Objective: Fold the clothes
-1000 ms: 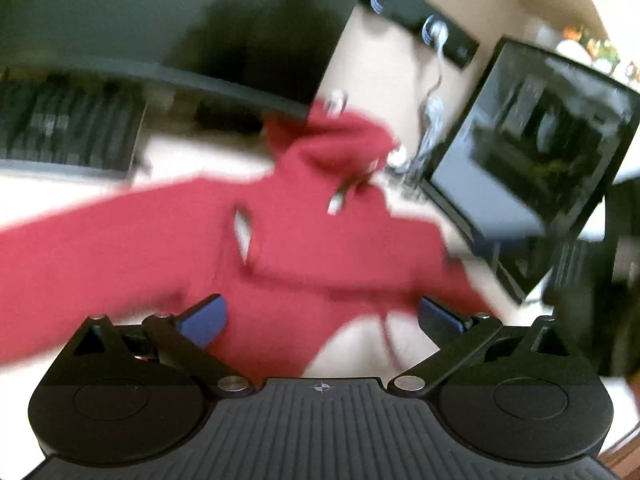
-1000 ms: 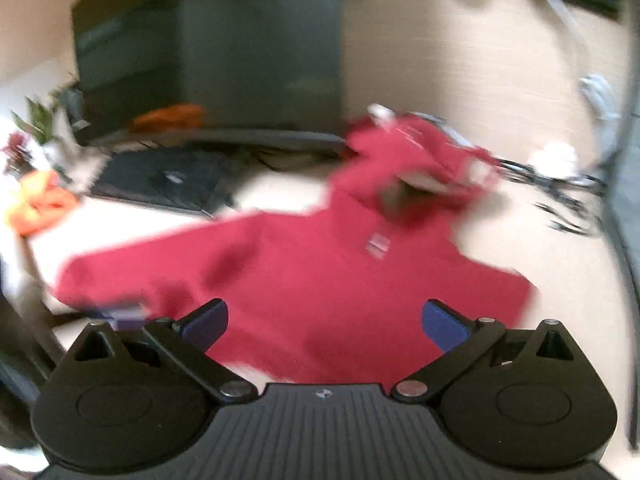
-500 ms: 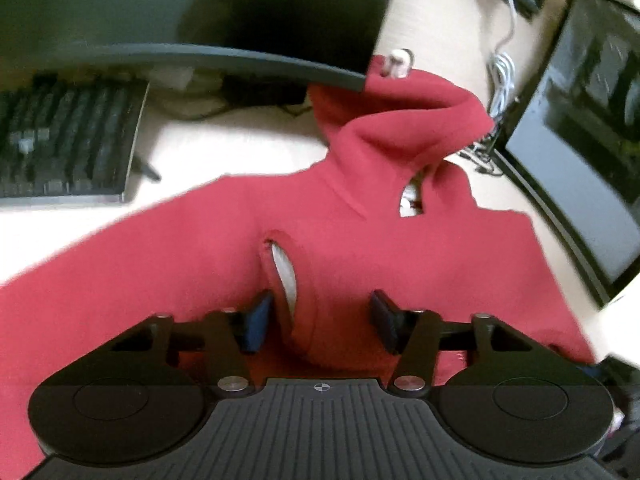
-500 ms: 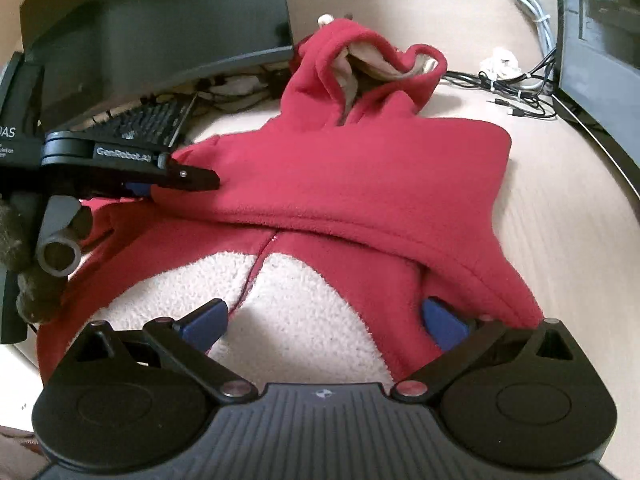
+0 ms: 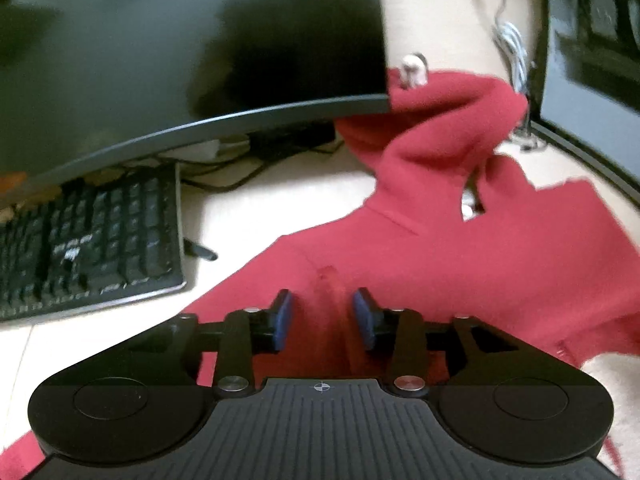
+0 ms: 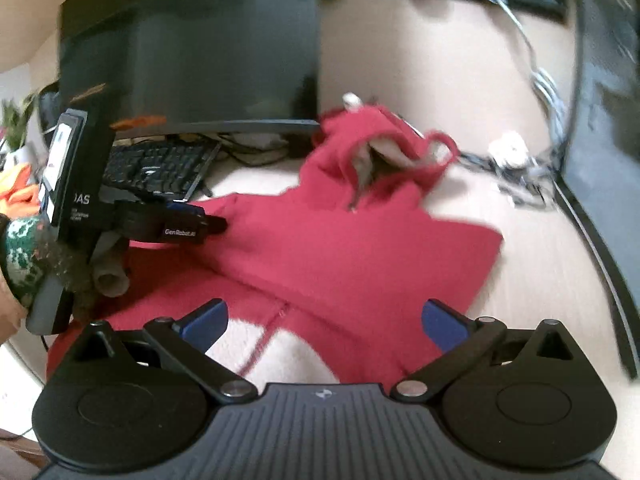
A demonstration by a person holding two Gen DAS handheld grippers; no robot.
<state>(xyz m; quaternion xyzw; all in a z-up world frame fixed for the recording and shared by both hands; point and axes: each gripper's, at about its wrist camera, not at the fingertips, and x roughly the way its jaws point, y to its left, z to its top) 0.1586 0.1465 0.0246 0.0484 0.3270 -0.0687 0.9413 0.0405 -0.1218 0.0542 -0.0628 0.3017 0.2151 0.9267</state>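
Hoodie [image 5: 500,264]: soft, limp fleece; best taken at a seam.
Left hand-held gripper [image 5: 323,316]: jaws just reopened, fold between, unpressed.
Right hand-held gripper [image 6: 324,322]: jaws wide apart.

A: Free room? Bare surface [image 6: 532,280] right of the red hoodie [image 6: 360,248], up to the right monitor's [image 6: 604,92] edge.

B: Obstacles: centre monitor [image 5: 192,52] overhangs the back; keyboard [image 5: 88,236] beneath it at left; cable tangle [image 6: 516,176] at back right. The hood touches the centre monitor's corner.
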